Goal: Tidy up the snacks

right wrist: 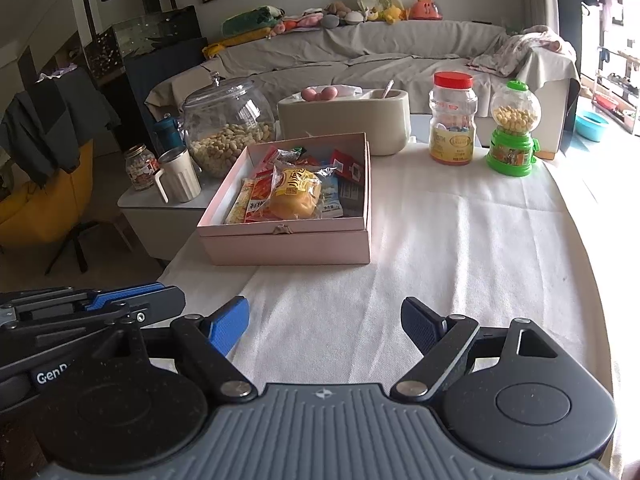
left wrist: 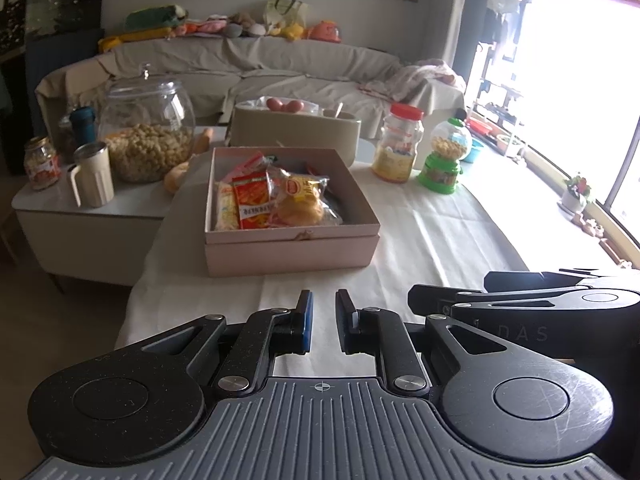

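Observation:
A pink open box (left wrist: 292, 246) (right wrist: 286, 246) stands on the white tablecloth and holds several snack packets, among them a yellow bun pack (left wrist: 302, 200) (right wrist: 296, 194) and a red-orange packet (left wrist: 253, 200) (right wrist: 260, 196). My left gripper (left wrist: 324, 320) hovers low over the cloth in front of the box, jaws nearly shut with a narrow gap and nothing between them. My right gripper (right wrist: 324, 324) is open and empty, also in front of the box; its body shows at the right of the left wrist view (left wrist: 560, 304).
A red-lidded jar (left wrist: 398, 144) (right wrist: 452, 120) and a green candy dispenser (left wrist: 446, 156) (right wrist: 512, 132) stand behind the box to the right. A beige container with eggs (right wrist: 348, 120), a glass peanut jar (right wrist: 228, 128), a mug (right wrist: 180, 176) stand behind and left. A sofa is beyond.

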`<action>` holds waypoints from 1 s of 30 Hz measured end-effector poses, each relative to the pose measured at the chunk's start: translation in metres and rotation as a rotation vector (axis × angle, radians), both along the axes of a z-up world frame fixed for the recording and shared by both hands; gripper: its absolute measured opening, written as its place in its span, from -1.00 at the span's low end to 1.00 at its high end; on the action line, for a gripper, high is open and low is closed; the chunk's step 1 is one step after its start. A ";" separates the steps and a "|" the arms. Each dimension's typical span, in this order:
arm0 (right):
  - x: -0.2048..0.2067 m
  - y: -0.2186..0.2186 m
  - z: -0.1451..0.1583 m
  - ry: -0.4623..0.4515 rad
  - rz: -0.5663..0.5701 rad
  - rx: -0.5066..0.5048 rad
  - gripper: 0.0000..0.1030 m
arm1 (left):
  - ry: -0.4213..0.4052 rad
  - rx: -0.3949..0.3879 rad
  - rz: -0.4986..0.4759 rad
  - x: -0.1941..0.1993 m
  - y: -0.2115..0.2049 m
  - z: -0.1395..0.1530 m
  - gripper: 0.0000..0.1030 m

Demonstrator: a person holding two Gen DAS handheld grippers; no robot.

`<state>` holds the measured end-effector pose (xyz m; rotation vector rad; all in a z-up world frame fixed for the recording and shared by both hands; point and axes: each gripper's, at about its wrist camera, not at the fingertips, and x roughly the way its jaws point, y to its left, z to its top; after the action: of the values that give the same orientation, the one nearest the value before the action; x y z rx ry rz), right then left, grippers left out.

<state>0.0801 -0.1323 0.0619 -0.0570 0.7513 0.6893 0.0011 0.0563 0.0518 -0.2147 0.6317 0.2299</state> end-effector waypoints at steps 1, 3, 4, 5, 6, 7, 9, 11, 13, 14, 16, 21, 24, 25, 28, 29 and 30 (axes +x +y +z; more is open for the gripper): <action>0.000 0.000 0.000 0.000 -0.001 0.001 0.63 | 0.001 0.000 -0.001 0.000 0.000 0.000 -0.68; -0.001 -0.001 0.000 0.002 -0.004 0.000 0.63 | 0.002 -0.002 -0.003 0.000 0.000 -0.001 -0.68; -0.001 -0.001 0.000 0.002 -0.006 0.000 0.63 | 0.002 -0.003 -0.003 0.000 0.000 -0.001 -0.68; -0.001 -0.001 0.000 0.003 -0.007 0.000 0.63 | 0.001 -0.003 -0.003 0.000 0.000 -0.001 -0.68; -0.001 -0.001 0.000 0.004 -0.007 0.000 0.63 | 0.002 -0.002 -0.002 0.000 0.000 -0.001 -0.68; -0.001 -0.001 0.000 0.004 -0.007 0.000 0.63 | 0.001 -0.002 -0.003 0.000 0.000 -0.001 -0.68; -0.001 -0.002 0.000 0.004 -0.007 0.000 0.63 | 0.002 -0.002 -0.003 0.000 0.000 -0.001 -0.68; -0.002 -0.002 0.000 0.003 -0.006 0.001 0.63 | 0.002 -0.002 -0.004 0.000 0.000 -0.001 -0.68; -0.002 -0.002 0.000 0.003 -0.004 0.001 0.63 | 0.003 -0.003 -0.005 0.000 -0.001 -0.001 -0.68; -0.002 -0.003 0.000 0.002 -0.003 0.001 0.63 | 0.003 -0.003 -0.007 0.000 -0.001 -0.001 -0.68; -0.002 -0.003 0.000 0.003 -0.004 0.001 0.63 | 0.002 -0.004 -0.007 0.000 -0.001 -0.001 -0.68; -0.002 -0.003 0.001 0.003 -0.003 0.002 0.63 | 0.002 -0.004 -0.007 0.000 -0.001 -0.001 -0.68; -0.002 -0.003 0.001 0.001 -0.003 0.001 0.63 | 0.002 -0.004 -0.007 0.000 -0.001 -0.001 -0.68; -0.002 -0.003 0.001 0.002 -0.002 0.002 0.63 | 0.002 -0.004 -0.008 0.000 -0.001 -0.001 -0.68; -0.001 -0.003 0.001 0.003 -0.003 0.001 0.63 | 0.002 -0.004 -0.008 0.000 -0.001 -0.001 -0.68; -0.001 -0.004 0.001 0.003 -0.003 0.002 0.63 | 0.001 -0.003 -0.009 0.000 -0.002 -0.001 -0.68; -0.001 -0.004 0.001 0.004 -0.004 0.002 0.63 | 0.001 -0.003 -0.009 0.000 -0.002 -0.001 -0.68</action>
<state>0.0791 -0.1363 0.0628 -0.0527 0.7541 0.6869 0.0014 0.0543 0.0510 -0.2143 0.6336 0.2202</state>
